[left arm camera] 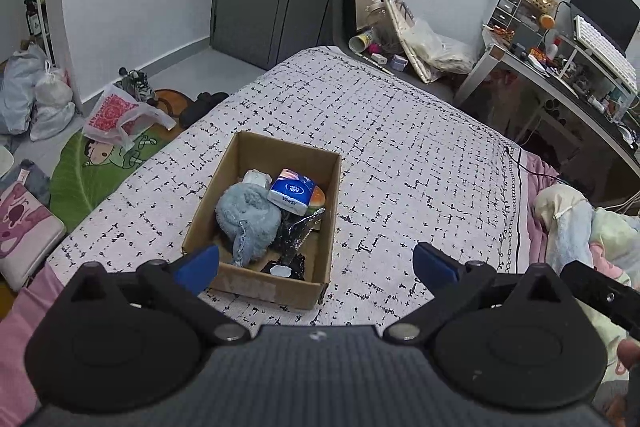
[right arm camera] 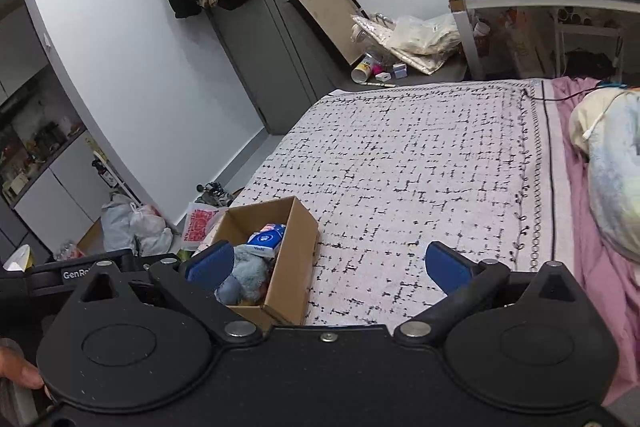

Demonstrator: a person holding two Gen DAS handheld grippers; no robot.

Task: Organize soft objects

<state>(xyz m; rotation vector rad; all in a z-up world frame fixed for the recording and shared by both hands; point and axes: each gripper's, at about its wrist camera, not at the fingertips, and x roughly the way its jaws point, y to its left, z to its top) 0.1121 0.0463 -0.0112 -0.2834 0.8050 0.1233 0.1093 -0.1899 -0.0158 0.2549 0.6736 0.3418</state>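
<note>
Cardboard box (left arm camera: 262, 215) on bed (left arm camera: 400, 155): holds fluffy blue plush (left arm camera: 246, 217), tissue pack (left arm camera: 290, 191), crinkled black bag (left arm camera: 294, 233). Left gripper (left arm camera: 316, 265) and right gripper (right arm camera: 330, 265) above bed, both spread, empty.

The left gripper (left arm camera: 316, 261) hangs above the bed (left arm camera: 400, 155), its jaws spread wide and holding nothing; the left blue pad (left arm camera: 198, 267) sits over the near corner of the cardboard box (left arm camera: 256, 285), the other over bare bedspread to the box's right. The right gripper (right arm camera: 330, 267) hovers just right of that box, jaws equally wide and empty. A fingertip (right arm camera: 20, 371) shows at its lower left edge, and the left gripper's black body lies beside it.
</note>
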